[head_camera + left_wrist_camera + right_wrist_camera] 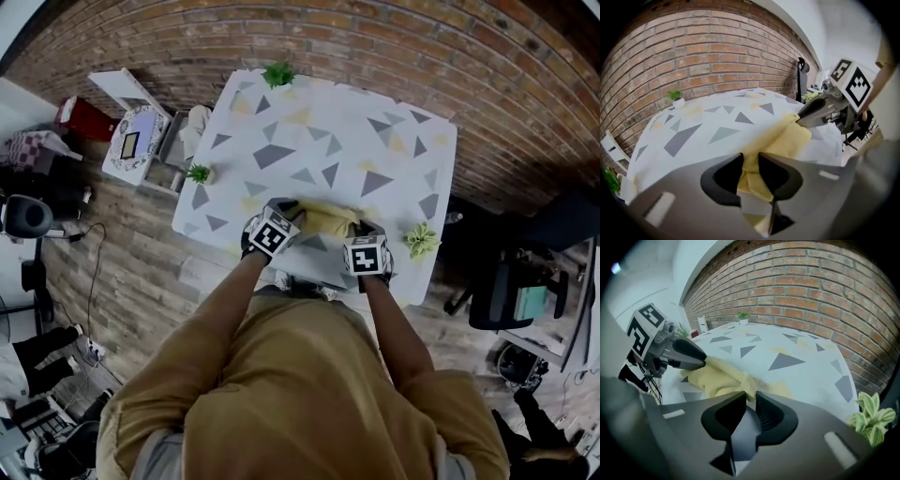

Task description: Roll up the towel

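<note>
A yellow towel (327, 219) lies bunched near the front edge of the table (328, 141), which has a white cloth printed with grey and yellow triangles. My left gripper (289, 210) is at the towel's left end, and in the left gripper view its jaws (750, 158) are shut on a fold of the towel (780, 140). My right gripper (367, 229) is at the towel's right end. In the right gripper view, that gripper (751, 397) pinches the towel's (719, 378) edge at its tips. Each gripper view shows the other gripper (820, 108) (679, 355) with its tip on the cloth.
Small potted plants stand at the table's far edge (277, 73), left edge (199, 173) and front right corner (421, 240). A white chair (141, 131) is left of the table, an office chair (520, 291) to its right. A brick wall (708, 51) runs behind.
</note>
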The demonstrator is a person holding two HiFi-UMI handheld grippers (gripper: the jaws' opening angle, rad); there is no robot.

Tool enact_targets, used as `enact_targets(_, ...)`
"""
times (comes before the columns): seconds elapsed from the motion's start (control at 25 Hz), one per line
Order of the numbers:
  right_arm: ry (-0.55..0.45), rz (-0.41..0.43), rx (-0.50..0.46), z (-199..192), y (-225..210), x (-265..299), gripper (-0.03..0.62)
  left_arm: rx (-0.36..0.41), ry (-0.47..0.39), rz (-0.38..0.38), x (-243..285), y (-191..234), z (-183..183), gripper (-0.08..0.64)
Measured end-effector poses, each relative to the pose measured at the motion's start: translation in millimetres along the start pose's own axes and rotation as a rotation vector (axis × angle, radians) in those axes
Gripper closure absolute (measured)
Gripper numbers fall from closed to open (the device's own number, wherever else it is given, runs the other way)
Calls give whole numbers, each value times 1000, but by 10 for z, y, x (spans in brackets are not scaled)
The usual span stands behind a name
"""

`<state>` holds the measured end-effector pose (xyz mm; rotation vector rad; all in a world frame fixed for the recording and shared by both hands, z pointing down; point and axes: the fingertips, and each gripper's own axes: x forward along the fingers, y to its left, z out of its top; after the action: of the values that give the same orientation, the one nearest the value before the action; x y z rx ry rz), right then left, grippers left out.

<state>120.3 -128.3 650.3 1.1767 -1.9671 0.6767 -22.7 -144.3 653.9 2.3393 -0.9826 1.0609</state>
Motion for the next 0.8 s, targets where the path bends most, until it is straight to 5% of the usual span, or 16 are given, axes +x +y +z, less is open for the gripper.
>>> enact_targets(0.32,-100,-13,244,159,20,-402,545,-116,-198,-9,-294,290,6,439)
enact_targets(0.8,-175,-129,267,-61,164,-662,589,-226,-330,-34,-848,274,-369,453)
